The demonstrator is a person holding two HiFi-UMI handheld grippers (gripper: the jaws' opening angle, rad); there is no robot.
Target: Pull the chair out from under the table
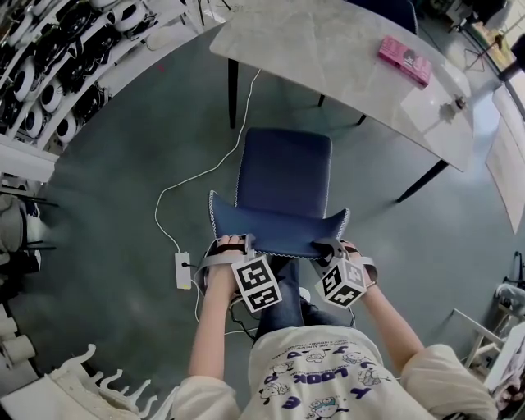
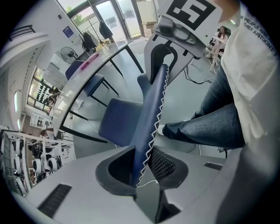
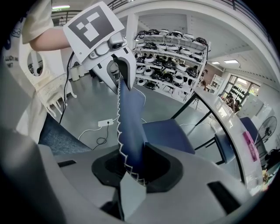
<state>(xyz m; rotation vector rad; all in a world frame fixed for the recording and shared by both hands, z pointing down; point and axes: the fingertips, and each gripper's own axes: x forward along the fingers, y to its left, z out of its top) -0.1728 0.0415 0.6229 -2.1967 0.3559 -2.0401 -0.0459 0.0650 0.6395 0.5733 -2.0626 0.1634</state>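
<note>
The blue chair [image 1: 283, 172] stands on the grey floor just in front of the marble table [image 1: 328, 49], its seat clear of the tabletop. My left gripper [image 1: 232, 246] is shut on the left corner of the backrest [image 1: 275, 223], and my right gripper [image 1: 336, 248] is shut on the right corner. In the left gripper view the white-stitched backrest edge [image 2: 151, 118] runs up from between my left gripper's [image 2: 142, 168] pads. The right gripper view shows the same edge [image 3: 129, 122] pinched in my right gripper [image 3: 131, 168].
A pink box [image 1: 404, 60] lies on the table. A white power strip [image 1: 182, 270] and its cable lie on the floor left of the chair. Shelves of headsets [image 1: 49, 57] stand at the left. A second blue chair [image 1: 385, 10] sits beyond the table. The person's legs are behind the backrest.
</note>
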